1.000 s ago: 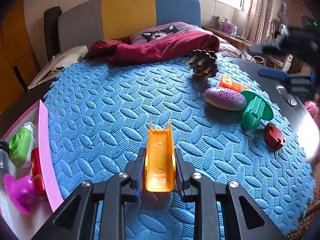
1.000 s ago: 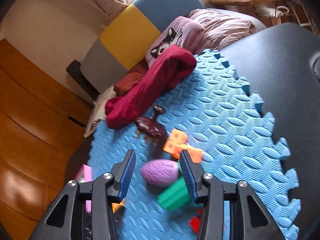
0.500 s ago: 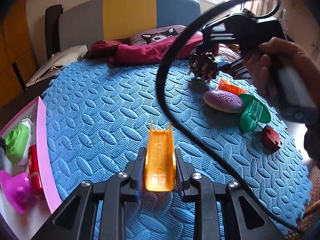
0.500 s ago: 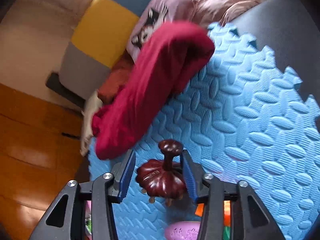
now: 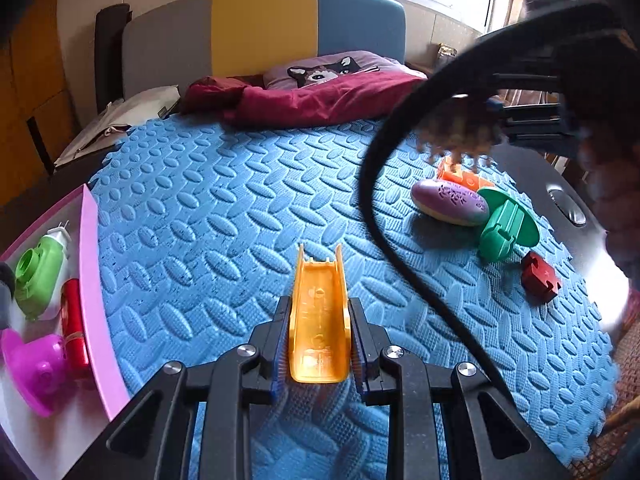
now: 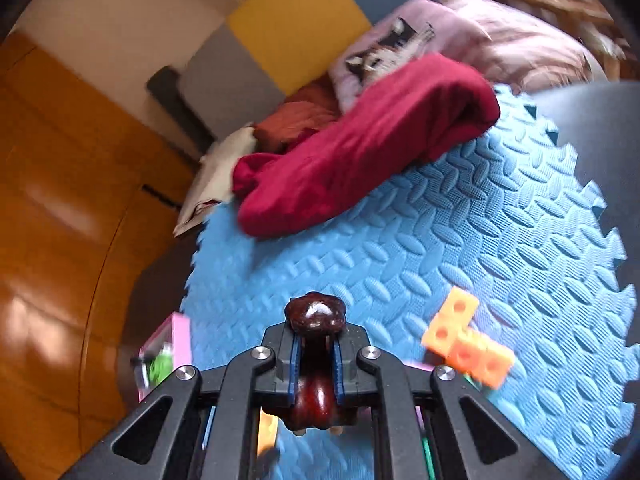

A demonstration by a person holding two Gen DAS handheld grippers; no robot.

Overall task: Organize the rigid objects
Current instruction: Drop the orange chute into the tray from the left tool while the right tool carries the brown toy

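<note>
My left gripper (image 5: 318, 306) is shut on an orange channel-shaped toy piece (image 5: 319, 340), held just over the blue foam mat (image 5: 224, 220). My right gripper (image 6: 316, 340) has its jaws closing tight on the stem of a dark brown wooden knobbed massager (image 6: 315, 314). The pads press on the stem and the knob sticks out past the fingertips. In the left wrist view that massager (image 5: 456, 136) hangs blurred above the mat at the far right, with the right gripper (image 5: 532, 120) behind it.
A pink tray (image 5: 90, 280) at the left holds green, red and magenta items. A purple oval (image 5: 450, 202), a green piece (image 5: 506, 230), a red block (image 5: 540, 278) and an orange block (image 6: 466, 344) lie on the mat. A black cable (image 5: 380, 216) swings across. A red cloth (image 6: 360, 144) lies at the back.
The right gripper moved from the purple oval to the brown massager, shut on its stem and lifted it off the mat. The left gripper stayed put with the orange piece.
</note>
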